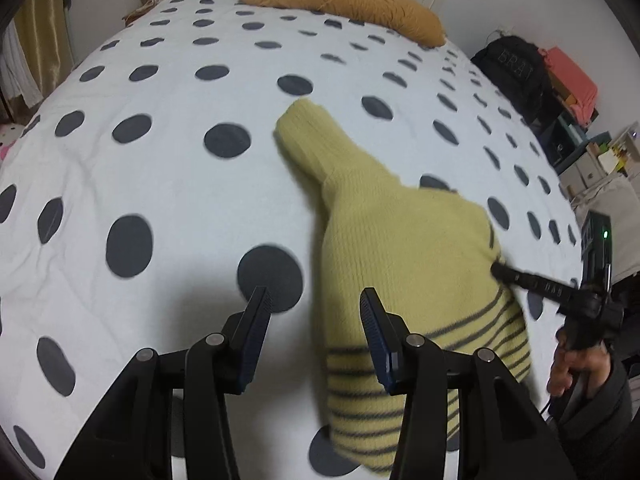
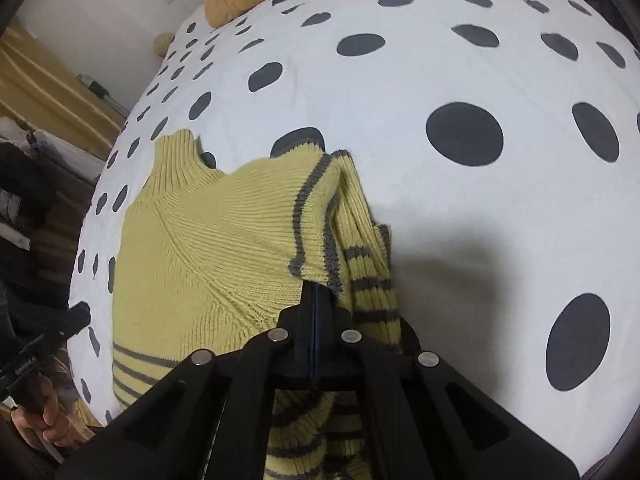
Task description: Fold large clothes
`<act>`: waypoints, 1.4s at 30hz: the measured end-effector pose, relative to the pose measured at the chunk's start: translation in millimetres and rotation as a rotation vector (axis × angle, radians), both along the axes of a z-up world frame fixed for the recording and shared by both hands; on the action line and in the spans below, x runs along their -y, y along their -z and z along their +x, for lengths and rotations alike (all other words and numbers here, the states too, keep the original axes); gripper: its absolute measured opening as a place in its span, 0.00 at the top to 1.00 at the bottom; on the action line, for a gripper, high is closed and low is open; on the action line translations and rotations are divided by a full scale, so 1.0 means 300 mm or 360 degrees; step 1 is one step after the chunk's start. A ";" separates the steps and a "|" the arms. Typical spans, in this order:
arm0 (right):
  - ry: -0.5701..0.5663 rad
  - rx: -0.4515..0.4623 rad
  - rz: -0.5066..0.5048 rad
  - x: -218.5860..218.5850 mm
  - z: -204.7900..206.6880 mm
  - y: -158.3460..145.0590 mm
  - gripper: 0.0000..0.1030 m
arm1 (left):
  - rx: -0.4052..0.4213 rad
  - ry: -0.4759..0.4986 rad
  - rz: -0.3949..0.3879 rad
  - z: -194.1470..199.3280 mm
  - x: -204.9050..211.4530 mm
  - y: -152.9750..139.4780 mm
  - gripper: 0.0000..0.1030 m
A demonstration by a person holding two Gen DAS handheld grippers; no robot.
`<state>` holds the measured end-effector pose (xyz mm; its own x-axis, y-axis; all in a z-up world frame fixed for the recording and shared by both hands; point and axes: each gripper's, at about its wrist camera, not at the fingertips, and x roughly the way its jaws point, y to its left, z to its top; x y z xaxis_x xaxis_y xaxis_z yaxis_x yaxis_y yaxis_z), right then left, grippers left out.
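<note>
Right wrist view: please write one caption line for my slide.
Right gripper, jaws shut on the yellow striped sweater at its grey-trimmed edge, above the polka-dot bedspread.

Left claw [image 1: 316, 300]: jaws stand apart, nothing between the pads, pointing steeply downward. Right claw [image 2: 316, 300]: jaws closed flat together, also pitched steeply down, with knit fabric pinched at the tips. Right hand [image 1: 576, 368] grips its handle behind that claw; left hand [image 2: 48, 420] likewise wraps its own handle.
</note>
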<state>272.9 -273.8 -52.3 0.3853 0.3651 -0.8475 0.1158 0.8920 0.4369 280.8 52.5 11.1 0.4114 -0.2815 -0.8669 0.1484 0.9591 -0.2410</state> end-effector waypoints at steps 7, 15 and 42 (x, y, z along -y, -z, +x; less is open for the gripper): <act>-0.0193 0.0103 -0.0041 -0.200 -0.025 -0.126 1.00 | -0.0031 0.0162 0.0109 0.218 0.218 0.093 0.55; -0.0147 0.0003 -0.0255 -0.160 0.027 -0.027 1.00 | -0.0112 -0.0025 0.0196 0.281 0.187 0.168 0.72; -0.0086 -0.0117 -0.0113 -0.093 -0.358 0.013 1.00 | -0.0064 -0.0215 0.0309 -0.358 0.140 0.190 0.78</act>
<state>165.5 -245.8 -56.1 0.3027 0.3218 -0.8971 0.0963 0.9261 0.3647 173.4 10.5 -45.9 0.3979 -0.0528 -0.9159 0.0098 0.9985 -0.0532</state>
